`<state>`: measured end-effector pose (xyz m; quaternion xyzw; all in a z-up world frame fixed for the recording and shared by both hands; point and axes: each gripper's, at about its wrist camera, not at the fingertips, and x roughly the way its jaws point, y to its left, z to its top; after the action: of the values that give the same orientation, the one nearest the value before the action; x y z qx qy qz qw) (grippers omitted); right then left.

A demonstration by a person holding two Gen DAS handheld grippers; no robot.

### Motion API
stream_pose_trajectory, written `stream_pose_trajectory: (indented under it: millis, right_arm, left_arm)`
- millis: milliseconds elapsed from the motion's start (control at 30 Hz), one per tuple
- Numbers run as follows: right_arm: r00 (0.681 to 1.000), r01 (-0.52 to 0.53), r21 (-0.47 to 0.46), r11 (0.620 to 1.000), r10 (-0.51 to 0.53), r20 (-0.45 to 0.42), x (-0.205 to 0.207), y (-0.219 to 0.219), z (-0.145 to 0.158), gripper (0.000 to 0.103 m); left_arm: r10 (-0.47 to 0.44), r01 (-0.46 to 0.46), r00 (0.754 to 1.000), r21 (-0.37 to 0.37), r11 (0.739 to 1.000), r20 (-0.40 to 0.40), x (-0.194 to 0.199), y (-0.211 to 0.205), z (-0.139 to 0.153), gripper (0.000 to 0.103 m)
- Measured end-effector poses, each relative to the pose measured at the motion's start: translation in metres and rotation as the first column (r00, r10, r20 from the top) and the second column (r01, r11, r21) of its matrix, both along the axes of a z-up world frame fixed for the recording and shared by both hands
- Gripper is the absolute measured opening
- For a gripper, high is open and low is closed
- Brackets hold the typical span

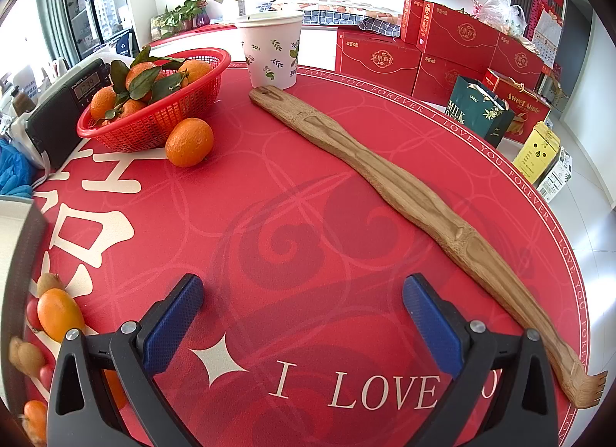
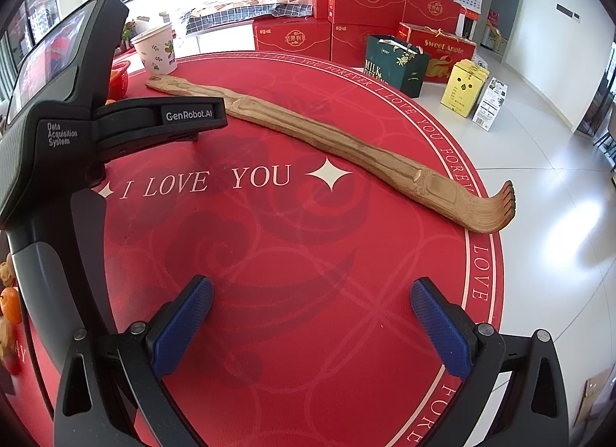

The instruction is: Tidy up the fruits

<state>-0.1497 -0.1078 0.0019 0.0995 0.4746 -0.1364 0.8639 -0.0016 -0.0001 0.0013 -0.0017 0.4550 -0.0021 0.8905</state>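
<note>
A red mesh basket (image 1: 154, 127) holds several leafy oranges at the far left of the red table mat. One loose orange (image 1: 189, 142) sits on the mat just in front of the basket. More small fruits (image 1: 57, 314) lie at the left edge. My left gripper (image 1: 302, 298) is open and empty, well short of the loose orange. My right gripper (image 2: 312, 302) is open and empty over the mat, to the right of the left gripper's body (image 2: 57, 131). A sliver of the basket (image 2: 118, 77) shows behind that body.
A long wooden back scratcher (image 1: 385, 185) lies diagonally across the mat, also seen in the right wrist view (image 2: 327, 150). A patterned paper cup (image 1: 271, 50) stands at the back. A black radio (image 1: 65, 104) sits left of the basket. Red gift boxes (image 1: 442, 50) stand on the floor beyond.
</note>
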Motion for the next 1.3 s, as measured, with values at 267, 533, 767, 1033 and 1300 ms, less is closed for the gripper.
stream_pose_trajectory:
  millis: [267, 533, 767, 1033, 1300]
  right_arm:
    - [1.0, -0.02, -0.003, 1.0, 0.02, 0.006, -0.002, 0.001, 0.0, 0.103]
    - [1.0, -0.022, -0.002, 1.0, 0.022, 0.002, 0.0, 0.001, 0.0, 0.103]
    - [0.999, -0.039, -0.002, 0.999, 0.039, 0.003, -0.003, 0.002, -0.001, 0.103]
    - [0.998, -0.07, 0.0, 0.998, 0.07, 0.003, -0.007, 0.001, -0.004, 0.103]
    - [0.991, -0.133, -0.026, 0.991, 0.133, 0.031, -0.015, 0.002, -0.004, 0.103]
  left_arm:
    - [0.0, 0.0, 1.0, 0.0, 1.0, -0.001, 0.0, 0.0, 0.0, 0.103]
    - [0.0, 0.0, 1.0, 0.0, 1.0, -0.001, 0.0, 0.0, 0.0, 0.103]
    - [0.0, 0.0, 1.0, 0.0, 1.0, -0.001, 0.0, 0.0, 0.0, 0.103]
    - [0.0, 0.0, 1.0, 0.0, 1.0, -0.001, 0.0, 0.0, 0.0, 0.103]
    - [0.0, 0.0, 1.0, 0.001, 1.0, -0.002, 0.0, 0.0, 0.0, 0.103]
